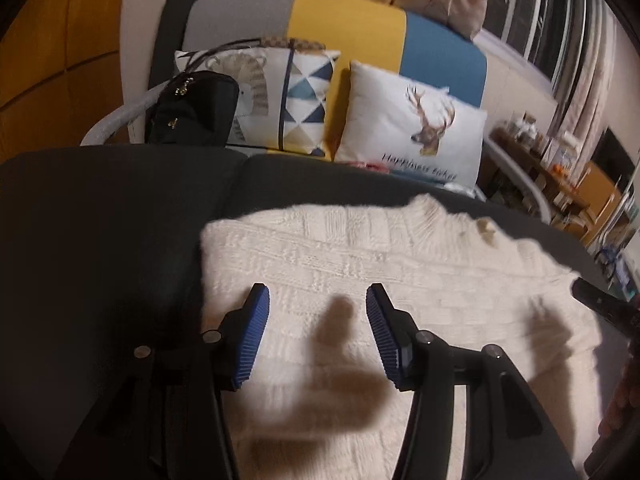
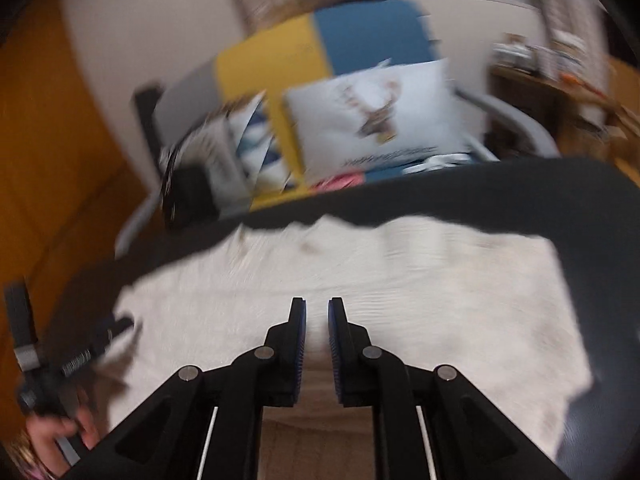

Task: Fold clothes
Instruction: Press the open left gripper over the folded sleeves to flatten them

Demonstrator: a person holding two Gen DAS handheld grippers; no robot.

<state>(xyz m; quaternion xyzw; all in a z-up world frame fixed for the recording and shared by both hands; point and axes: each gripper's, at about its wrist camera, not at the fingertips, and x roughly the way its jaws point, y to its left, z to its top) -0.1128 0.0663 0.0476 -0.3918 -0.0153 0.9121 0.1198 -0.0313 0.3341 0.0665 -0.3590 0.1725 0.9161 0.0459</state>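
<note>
A cream knitted sweater (image 1: 360,280) lies spread flat on a black padded surface (image 1: 100,220). My left gripper (image 1: 317,300) is open and empty, its blue pads just above the sweater's left part. In the right wrist view the sweater (image 2: 420,280) fills the middle. My right gripper (image 2: 317,312) is nearly shut, with a narrow gap between its pads, and a strip of the sweater shows in that gap. The view is blurred, so I cannot tell if it pinches fabric. The left gripper (image 2: 100,340) shows at the left edge of that view, in a hand.
Behind the black surface stands a grey, yellow and blue sofa (image 1: 348,28) with a deer cushion (image 1: 416,128), a triangle-pattern cushion (image 1: 280,100) and a black bag (image 1: 192,108). A cluttered shelf (image 1: 560,176) is at the right. Orange wall panels (image 1: 52,60) are at the left.
</note>
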